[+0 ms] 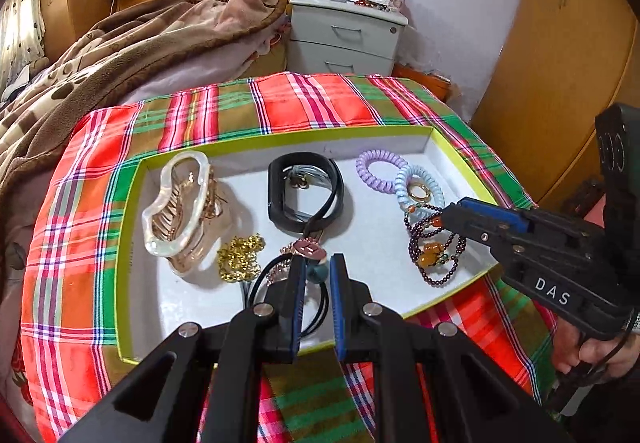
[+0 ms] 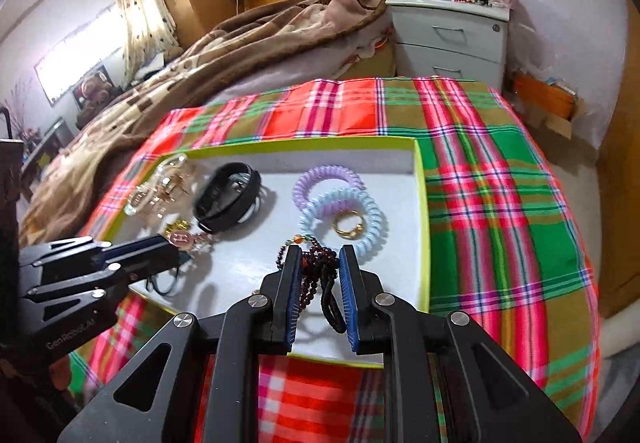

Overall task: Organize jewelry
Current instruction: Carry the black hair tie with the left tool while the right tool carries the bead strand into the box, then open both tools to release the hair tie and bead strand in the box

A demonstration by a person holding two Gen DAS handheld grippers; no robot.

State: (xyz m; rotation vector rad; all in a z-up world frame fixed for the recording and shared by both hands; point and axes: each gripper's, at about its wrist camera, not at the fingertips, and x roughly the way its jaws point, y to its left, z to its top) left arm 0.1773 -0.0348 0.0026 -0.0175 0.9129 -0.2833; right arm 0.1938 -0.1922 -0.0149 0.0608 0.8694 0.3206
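A shallow white tray with a lime rim lies on the plaid cloth and holds the jewelry. My left gripper is open over a black cord necklace with a pink pendant and a teal bead. My right gripper is open, its fingers either side of a dark red bead bracelet with an amber charm. Purple and pale blue coil ties, a gold ring, a black band, a gold chain and a pearly hair claw lie in the tray.
The plaid cloth covers a low table. A bed with a brown blanket lies behind on the left. A grey drawer cabinet stands at the back. Wooden wardrobe doors are on the right.
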